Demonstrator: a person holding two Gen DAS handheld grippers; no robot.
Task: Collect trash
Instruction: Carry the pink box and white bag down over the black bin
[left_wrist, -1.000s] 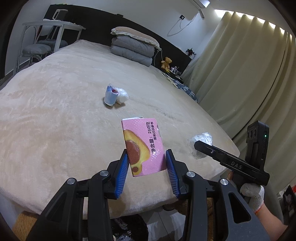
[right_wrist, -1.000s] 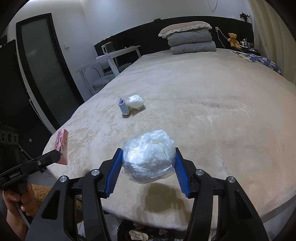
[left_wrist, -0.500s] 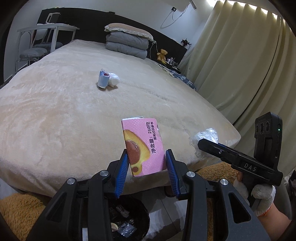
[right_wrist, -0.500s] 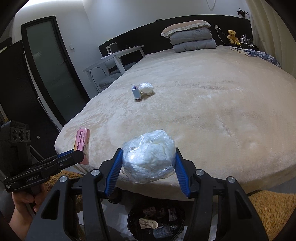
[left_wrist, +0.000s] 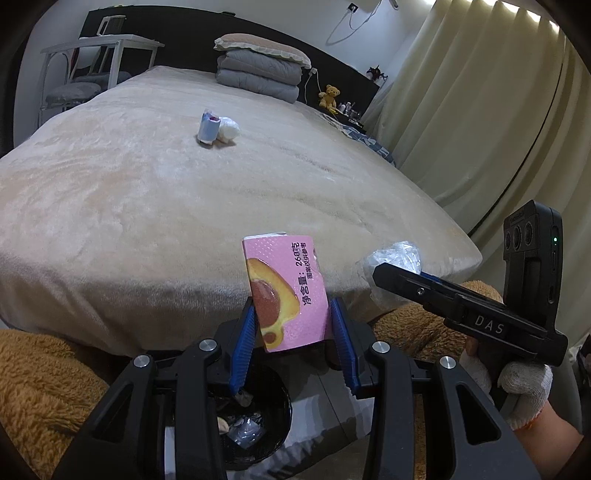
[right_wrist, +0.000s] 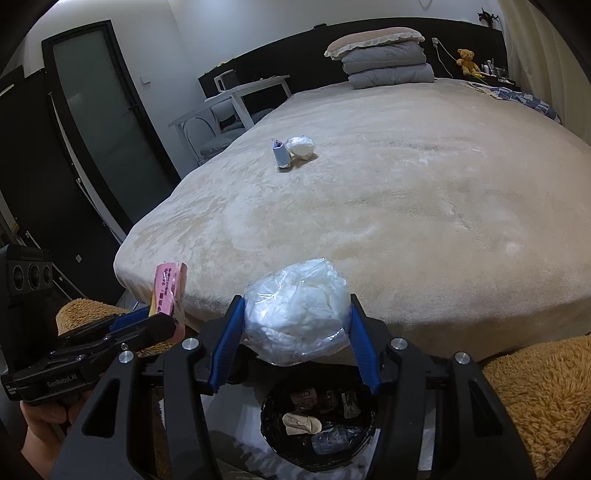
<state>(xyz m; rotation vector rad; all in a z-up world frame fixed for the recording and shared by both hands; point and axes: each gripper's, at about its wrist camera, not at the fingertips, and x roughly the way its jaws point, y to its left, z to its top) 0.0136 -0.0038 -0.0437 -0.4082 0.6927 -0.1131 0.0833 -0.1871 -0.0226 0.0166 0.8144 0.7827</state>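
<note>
The pink carton (left_wrist: 286, 291) is sitting pinched in the left gripper (left_wrist: 291, 338), and the plastic wad (right_wrist: 297, 317) is being squeezed by the right gripper (right_wrist: 293, 341), both hanging by the bed's (left_wrist: 147, 206) foot above the black bin (right_wrist: 317, 424). The light wad is likely drifting wide if released off-centre; the carton could be clipping the rim. A blue carton (left_wrist: 207, 127) and white ball (left_wrist: 228, 129) are lying mid-bed, uncollected. Brown rugs (right_wrist: 535, 391) are flanking the bin, nothing blocking it
</note>
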